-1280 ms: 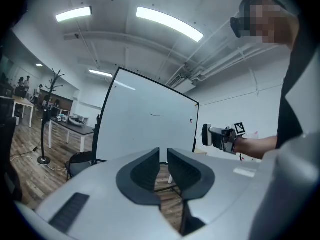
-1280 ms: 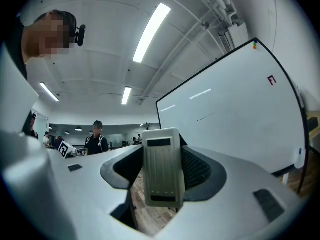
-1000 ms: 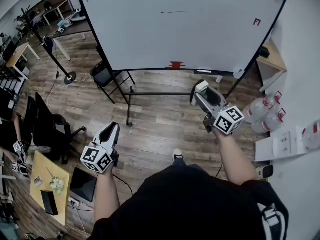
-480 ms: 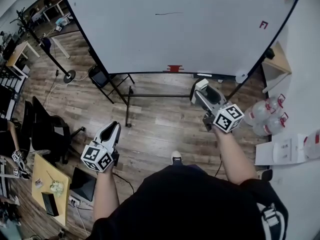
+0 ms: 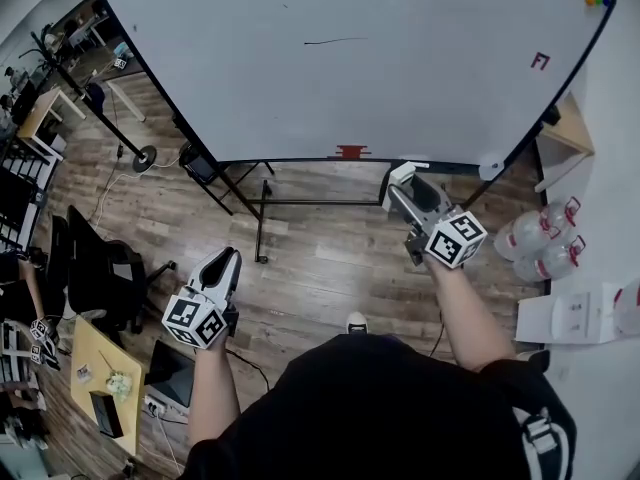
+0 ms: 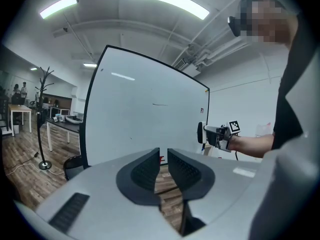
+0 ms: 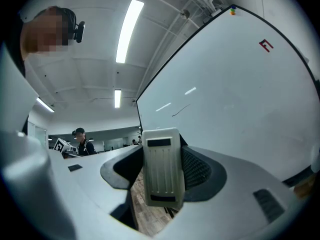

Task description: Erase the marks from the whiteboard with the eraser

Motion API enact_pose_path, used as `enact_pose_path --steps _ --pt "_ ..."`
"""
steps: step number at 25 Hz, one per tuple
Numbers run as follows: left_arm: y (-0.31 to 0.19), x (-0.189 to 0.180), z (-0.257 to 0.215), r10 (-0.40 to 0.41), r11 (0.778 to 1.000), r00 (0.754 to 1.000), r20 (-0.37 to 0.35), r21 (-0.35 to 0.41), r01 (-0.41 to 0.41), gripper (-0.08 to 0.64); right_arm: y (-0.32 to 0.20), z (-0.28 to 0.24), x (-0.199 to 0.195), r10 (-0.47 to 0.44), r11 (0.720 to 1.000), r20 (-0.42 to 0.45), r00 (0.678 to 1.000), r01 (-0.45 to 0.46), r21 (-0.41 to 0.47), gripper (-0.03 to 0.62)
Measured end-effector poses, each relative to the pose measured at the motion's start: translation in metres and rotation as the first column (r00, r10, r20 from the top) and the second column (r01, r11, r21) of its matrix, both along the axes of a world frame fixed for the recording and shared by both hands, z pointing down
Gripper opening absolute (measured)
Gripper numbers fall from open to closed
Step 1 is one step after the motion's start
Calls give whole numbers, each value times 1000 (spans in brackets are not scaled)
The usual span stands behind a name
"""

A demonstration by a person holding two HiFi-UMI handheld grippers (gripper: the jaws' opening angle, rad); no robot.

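Observation:
A large whiteboard (image 5: 380, 58) on a wheeled stand fills the top of the head view. It bears a thin black line (image 5: 335, 40) and a small red mark (image 5: 540, 61). My right gripper (image 5: 408, 186) is shut on a white eraser (image 5: 402, 174), held below the board's lower edge and apart from it. In the right gripper view the eraser (image 7: 161, 166) stands upright between the jaws, with the black line (image 7: 181, 109) beyond it. My left gripper (image 5: 224, 264) hangs low at the left, shut, with nothing between its jaws.
A small red thing (image 5: 349, 152) sits on the board's tray. The stand's legs (image 5: 262, 218) reach over the wooden floor. Water bottles (image 5: 540, 240) stand at the right, office chairs (image 5: 100, 268) and a desk (image 5: 95, 368) at the left. People stand far off in the right gripper view.
The whiteboard has slid lower and looms larger in the head view, and its marks have shifted with it. Both grippers keep nearly the same places, and the eraser stays held.

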State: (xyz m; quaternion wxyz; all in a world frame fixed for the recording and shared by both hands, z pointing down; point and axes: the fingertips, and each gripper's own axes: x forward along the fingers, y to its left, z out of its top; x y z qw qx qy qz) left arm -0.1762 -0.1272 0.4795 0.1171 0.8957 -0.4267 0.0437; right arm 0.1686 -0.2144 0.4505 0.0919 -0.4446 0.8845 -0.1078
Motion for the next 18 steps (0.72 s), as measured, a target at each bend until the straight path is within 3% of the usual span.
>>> enact_pose_path --steps 18 --pt "-75 73 2 -7 1000 1000 30 -8 7 60 -85 19 46 -59 998 6 998 59 -9 236"
